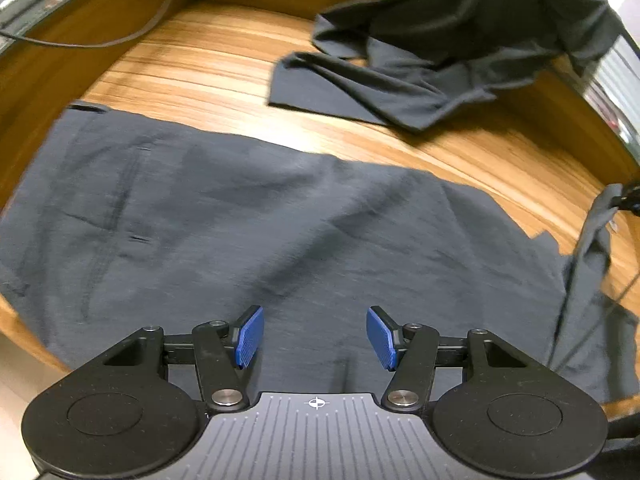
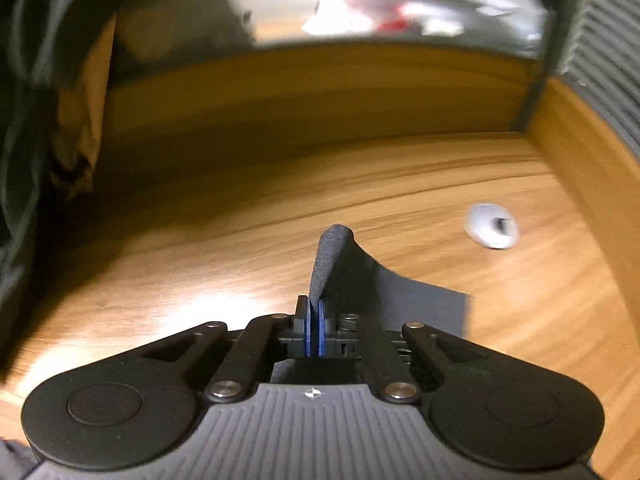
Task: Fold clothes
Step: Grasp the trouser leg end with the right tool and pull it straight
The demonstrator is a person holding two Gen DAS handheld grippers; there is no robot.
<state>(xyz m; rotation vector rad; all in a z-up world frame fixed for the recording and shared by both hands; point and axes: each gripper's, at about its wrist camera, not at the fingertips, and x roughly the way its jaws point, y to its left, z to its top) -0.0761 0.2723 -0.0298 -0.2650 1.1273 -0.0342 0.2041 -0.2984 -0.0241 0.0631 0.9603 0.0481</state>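
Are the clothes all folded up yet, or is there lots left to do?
Not yet. One dark garment is spread flat on the wooden table, not folded. The right gripper is pinching its corner; the left gripper hovers open above it. A second crumpled garment waits behind, untouched.

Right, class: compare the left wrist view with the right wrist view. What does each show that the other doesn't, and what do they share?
Only the left wrist view shows the open left gripper over a dark garment spread flat, plus a crumpled dark garment farther back. Only the right wrist view shows the right gripper shut on a fold of dark cloth, and a small white round thing. Both show the wooden table.
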